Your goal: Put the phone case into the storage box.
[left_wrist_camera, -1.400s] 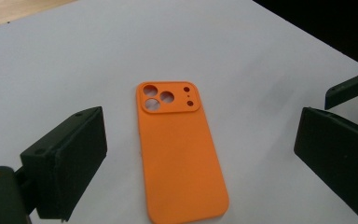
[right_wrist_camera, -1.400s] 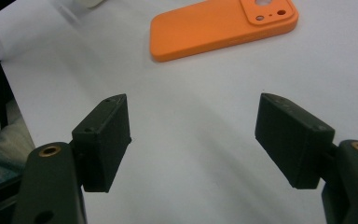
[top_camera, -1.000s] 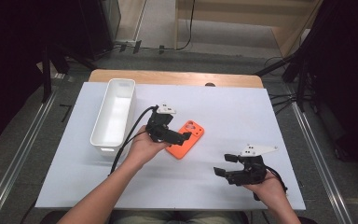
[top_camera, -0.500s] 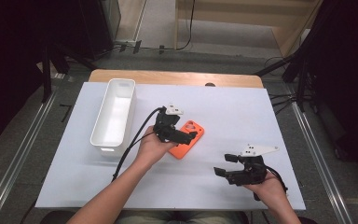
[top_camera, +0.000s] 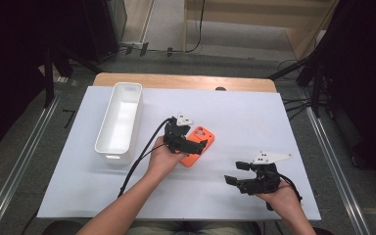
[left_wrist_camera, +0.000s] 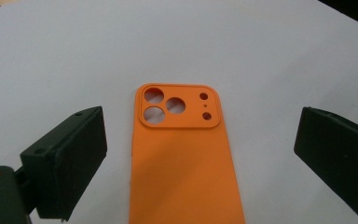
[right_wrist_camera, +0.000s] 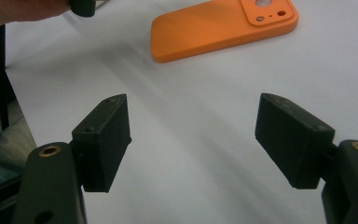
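Where the white table (top_camera: pixel 254 112) lies bare right of the bin (top_camera: pixel 120 122), orange phone case (left_wrist_camera: pixel 182 154) flat, back up, camera cutouts at far end. Left gripper (left_wrist_camera: pixel 200 154) spread wide, straddling case, not touching. Right gripper (right_wrist_camera: pixel 193 140) wide open, empty, well right of bin.

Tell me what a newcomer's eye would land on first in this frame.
The orange phone case stands out most: it lies flat on the white table near the middle, camera cutouts up, between the open jaws of the left gripper. Next comes the long white bin at the table's left, and the right gripper, open over bare table at the near right.
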Demonstrator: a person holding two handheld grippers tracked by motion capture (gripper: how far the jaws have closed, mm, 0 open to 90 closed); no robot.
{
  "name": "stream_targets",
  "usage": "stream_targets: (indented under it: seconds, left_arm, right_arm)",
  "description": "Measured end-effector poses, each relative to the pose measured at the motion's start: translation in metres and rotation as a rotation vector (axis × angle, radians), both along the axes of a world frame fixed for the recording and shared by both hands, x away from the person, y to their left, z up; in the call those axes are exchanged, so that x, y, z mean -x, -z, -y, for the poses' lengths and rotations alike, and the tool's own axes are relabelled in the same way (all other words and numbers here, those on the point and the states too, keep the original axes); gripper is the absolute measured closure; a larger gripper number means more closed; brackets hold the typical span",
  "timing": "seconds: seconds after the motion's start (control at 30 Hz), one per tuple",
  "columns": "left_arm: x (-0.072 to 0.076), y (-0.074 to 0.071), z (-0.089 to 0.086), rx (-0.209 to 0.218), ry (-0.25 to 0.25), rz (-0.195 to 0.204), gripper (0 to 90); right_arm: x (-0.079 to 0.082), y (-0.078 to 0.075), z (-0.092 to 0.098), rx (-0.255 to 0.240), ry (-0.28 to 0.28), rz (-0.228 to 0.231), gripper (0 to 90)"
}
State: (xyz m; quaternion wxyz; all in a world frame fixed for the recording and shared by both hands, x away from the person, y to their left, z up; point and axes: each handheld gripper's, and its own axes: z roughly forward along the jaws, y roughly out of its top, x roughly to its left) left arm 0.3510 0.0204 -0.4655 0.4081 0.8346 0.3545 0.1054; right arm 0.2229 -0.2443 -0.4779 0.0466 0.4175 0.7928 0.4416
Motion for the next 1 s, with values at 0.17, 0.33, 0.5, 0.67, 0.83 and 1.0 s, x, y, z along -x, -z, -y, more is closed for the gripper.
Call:
stream_targets:
  seconds: [0.17,0.33,0.5,0.67,0.83,1.0]
  left_arm:
    - [0.0,0.004,0.001,-0.006,-0.009,-0.001,2.1]
    - [0.0,0.01,0.001,0.012,-0.026,-0.012,2.1]
    - [0.0,0.017,0.0,0.005,-0.034,-0.018,2.1]
    - [0.002,0.022,0.003,-0.02,-0.037,-0.008,2.1]
    - [0.003,0.025,0.004,-0.016,-0.036,-0.006,2.1]
    - [0.004,0.032,0.003,-0.017,-0.036,-0.02,2.1]
  right_arm:
    - [0.0,0.0,0.0,0.0,0.0,0.0,25.4]
    - [0.0,0.0,0.0,0.002,0.002,0.002,25.4]
    - [0.0,0.0,0.0,0.0,0.002,0.001,25.4]
    - [0.0,0.0,0.0,0.002,0.001,0.0,25.4]
    - [0.0,0.0,0.0,-0.001,0.002,0.0,25.4]
    - [0.0,0.0,0.0,-0.004,0.002,-0.001,25.4]
